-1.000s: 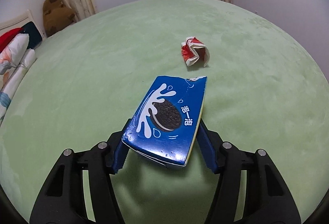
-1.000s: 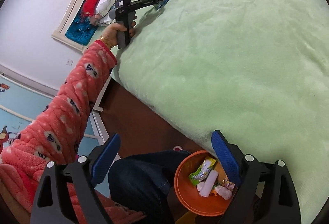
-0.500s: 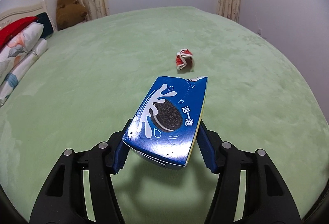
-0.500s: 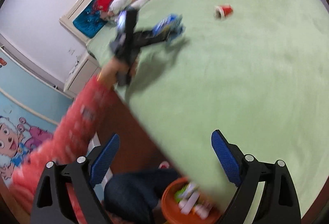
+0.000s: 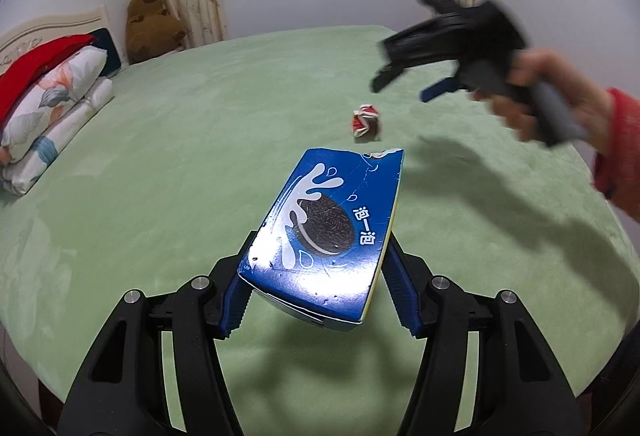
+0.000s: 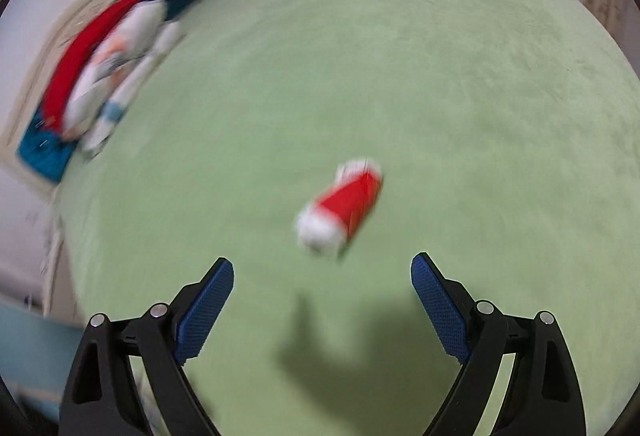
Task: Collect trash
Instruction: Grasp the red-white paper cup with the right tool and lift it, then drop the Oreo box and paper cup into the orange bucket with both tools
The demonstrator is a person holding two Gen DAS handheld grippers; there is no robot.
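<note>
The blue cookie box [image 5: 332, 232] is sitting clamped between the pads of your left gripper [image 5: 320, 300], lifted clear of the green bedspread [image 5: 180, 164] and throwing a shadow beneath it. Its top face is showing a dark sandwich cookie in a white milk splash with white characters beside it; the far end is torn open with a ragged edge, and the near end is catching a glare. The box is lying tilted, its near left corner overhanging the left pad.

Beyond it, the crumpled red-and-white wrapper [image 5: 366, 123] is lying on the bedspread, apart from the box. Your right gripper [image 6: 322, 300] is hanging over that wrapper [image 6: 340, 208] with its jaws standing wide apart and nothing between them; the wrapper is showing just ahead of the blue fingertips [image 6: 434, 292]. From the left camera, your hand [image 5: 532, 96] is gripping the handle, blurred.

Pillows [image 5: 52, 104] and a brown plush toy [image 5: 154, 24] are lying at the bed's head end.
</note>
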